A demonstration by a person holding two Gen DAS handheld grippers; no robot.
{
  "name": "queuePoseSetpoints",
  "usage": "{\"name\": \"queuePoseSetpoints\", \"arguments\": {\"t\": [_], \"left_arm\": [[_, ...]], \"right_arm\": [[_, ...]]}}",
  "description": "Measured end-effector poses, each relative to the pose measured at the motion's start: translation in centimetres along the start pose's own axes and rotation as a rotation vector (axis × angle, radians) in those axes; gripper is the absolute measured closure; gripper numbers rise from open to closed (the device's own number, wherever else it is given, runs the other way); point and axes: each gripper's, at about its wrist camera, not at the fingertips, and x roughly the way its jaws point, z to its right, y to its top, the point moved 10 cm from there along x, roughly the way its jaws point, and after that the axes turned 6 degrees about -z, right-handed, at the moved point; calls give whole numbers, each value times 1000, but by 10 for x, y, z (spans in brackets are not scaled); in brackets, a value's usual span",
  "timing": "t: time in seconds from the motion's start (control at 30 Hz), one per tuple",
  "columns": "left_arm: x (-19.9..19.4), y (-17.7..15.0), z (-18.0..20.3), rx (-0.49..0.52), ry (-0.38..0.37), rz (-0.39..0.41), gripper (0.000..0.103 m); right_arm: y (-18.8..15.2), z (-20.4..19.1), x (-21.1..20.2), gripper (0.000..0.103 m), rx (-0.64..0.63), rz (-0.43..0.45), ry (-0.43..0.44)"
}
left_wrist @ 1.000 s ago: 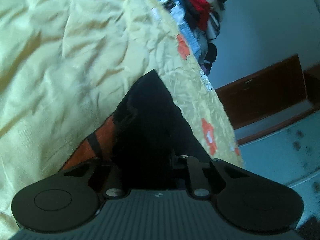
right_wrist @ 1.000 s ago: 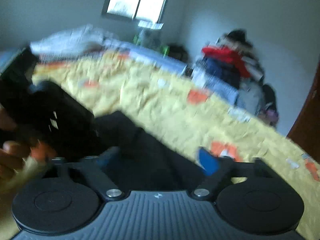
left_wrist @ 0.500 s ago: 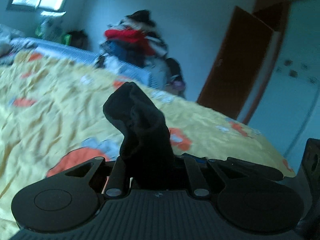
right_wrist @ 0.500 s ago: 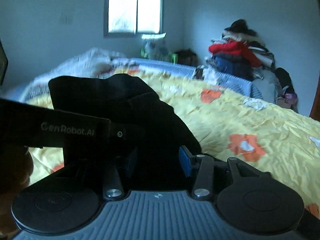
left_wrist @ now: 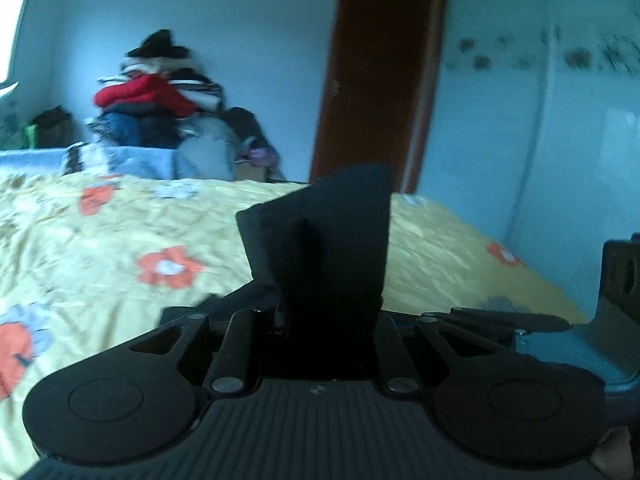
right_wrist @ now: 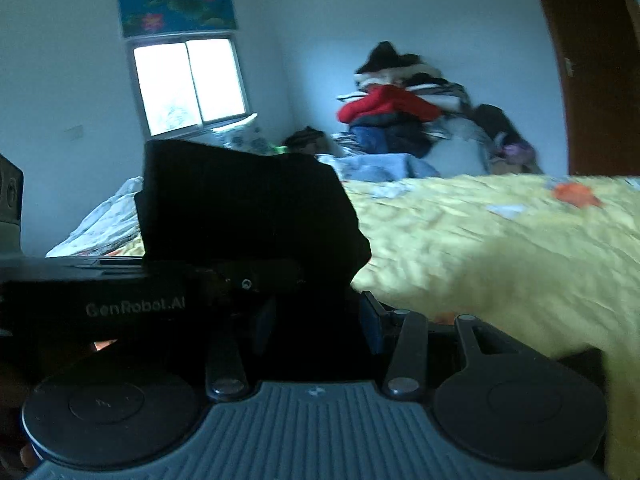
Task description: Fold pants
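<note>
The black pants stick up as a folded wad from between the fingers of my left gripper, which is shut on them above the yellow flowered bedspread. In the right wrist view the same pants bulge up over my right gripper. Its blue pads press on the cloth from both sides. The left gripper's body lies across the left of that view, close beside the right one. The rest of the pants is hidden below the grippers.
The bedspread stretches right and away. A pile of clothes with a red garment stands against the far wall. A brown door and a pale wardrobe are to the right. A window is at the back left.
Both grippers have swung sideways along the bed with the pants. The left one has rolled upright and lifted the cloth off the bedspread. The right jaws have narrowed onto the cloth.
</note>
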Motion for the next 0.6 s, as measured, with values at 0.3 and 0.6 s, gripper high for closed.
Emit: {"name": "queuePoseSetpoints", "arguments": {"t": [0.3,0.6], "left_arm": [[45,-17,62,83,-77,-60,85],[75,-42,82,82,-175,-189,54]], "right_arm": [[-25,60,-38,57,56,-8,-91],[-52,95,-58,54,57,-108,-233]]}}
